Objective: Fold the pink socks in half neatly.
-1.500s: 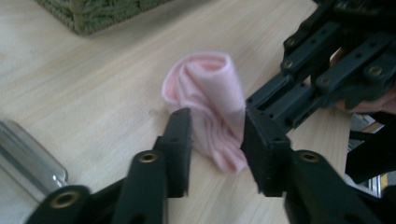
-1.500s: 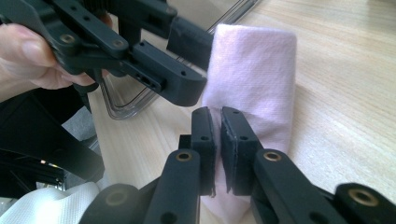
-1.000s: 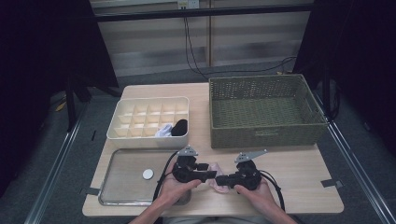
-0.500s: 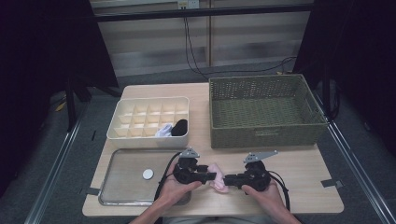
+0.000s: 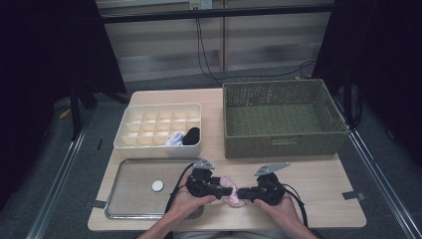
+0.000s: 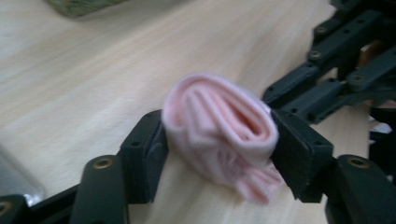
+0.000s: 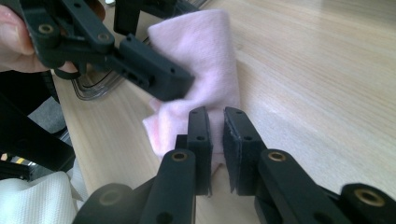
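Sock: I have a pink sock [image 5: 230, 189] rolled into a bundle at the near edge of the bench [image 5: 318, 174], about midway along it, between my two grippers. In the left gripper view the roll [image 6: 219, 126] is tight, with a loose end trailing beneath.

Left gripper: my left gripper [image 5: 219, 183] brackets the roll, one jaw on each side. Its jaws have just been opening; the pads [image 6: 150, 158] look to me only to touch the cloth now rather than squeeze it, though the blur there makes this hard to judge.

Right gripper: my right gripper [image 7: 215, 140] is nearly closed and pinches the flat end of the sock [image 7: 205, 60] between its pads; in the high view it [image 5: 245, 193] sits just right of the bundle.

Progress: the rolling looks done, or close to it. By my reading the roll has yet to go to its place, most likely the divided organiser [image 5: 159, 130] at the far left of the bench, where a black sock [image 5: 191, 135] and a white sock [image 5: 175, 140] already sit in compartments of the near row.

Elsewhere: a steel tray [image 5: 124, 199] at the near left corner carries a small white disc [image 5: 157, 185]; a wicker basket [image 5: 283, 117] stands at the far right.
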Motion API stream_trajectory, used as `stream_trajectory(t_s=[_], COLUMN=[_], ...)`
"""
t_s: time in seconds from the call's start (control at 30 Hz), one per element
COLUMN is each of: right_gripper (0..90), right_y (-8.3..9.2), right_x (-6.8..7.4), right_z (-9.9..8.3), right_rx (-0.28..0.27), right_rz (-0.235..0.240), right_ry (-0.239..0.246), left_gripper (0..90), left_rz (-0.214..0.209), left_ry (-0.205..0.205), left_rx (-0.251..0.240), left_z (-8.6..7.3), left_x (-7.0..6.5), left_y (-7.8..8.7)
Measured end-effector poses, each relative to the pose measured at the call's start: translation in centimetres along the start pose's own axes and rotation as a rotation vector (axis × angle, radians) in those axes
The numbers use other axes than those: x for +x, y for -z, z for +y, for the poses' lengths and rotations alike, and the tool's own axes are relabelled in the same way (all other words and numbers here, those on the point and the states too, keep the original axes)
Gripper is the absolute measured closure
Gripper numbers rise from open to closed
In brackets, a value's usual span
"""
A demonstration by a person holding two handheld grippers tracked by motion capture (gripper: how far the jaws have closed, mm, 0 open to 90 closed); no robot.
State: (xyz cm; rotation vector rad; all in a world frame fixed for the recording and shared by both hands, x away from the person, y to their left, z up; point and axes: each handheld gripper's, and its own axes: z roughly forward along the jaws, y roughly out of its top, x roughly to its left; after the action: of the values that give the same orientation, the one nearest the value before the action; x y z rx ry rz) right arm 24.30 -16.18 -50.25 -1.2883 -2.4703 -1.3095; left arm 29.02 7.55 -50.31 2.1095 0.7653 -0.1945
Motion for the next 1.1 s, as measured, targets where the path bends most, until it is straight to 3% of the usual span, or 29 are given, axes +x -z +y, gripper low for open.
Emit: stream_trajectory(t_s=[0.07,0.17,0.23,0.27,0.57,1.1], right_gripper=[81.2,81.3,81.3,81.5,81.6,78.3], right_y=[-0.2,-0.2,-0.2,-0.3,-0.6,-1.0], right_x=[0.2,0.3,0.3,0.2,-0.1,-0.3], right_z=[0.1,0.1,0.1,0.1,0.2,0.5], right_rx=[0.002,0.000,0.000,-0.002,-0.022,-0.054], right_rz=[-0.005,-0.005,-0.005,-0.003,0.013,0.013], right_ry=[0.014,0.015,0.017,0.018,0.007,0.004], left_gripper=[40.3,45.9,48.9,54.3,64.5,68.1], left_rz=[-0.004,-0.042,-0.047,-0.054,-0.057,-0.045], left_ry=[-0.012,0.012,0.006,-0.004,-0.016,-0.061], left_rx=[0.011,0.016,0.016,0.013,-0.003,-0.041], left_z=[0.0,0.0,0.0,0.0,-0.1,0.2], left_x=[-0.1,0.2,0.2,0.1,-0.3,-0.9], left_y=[0.0,0.0,0.1,0.1,0.3,1.4])
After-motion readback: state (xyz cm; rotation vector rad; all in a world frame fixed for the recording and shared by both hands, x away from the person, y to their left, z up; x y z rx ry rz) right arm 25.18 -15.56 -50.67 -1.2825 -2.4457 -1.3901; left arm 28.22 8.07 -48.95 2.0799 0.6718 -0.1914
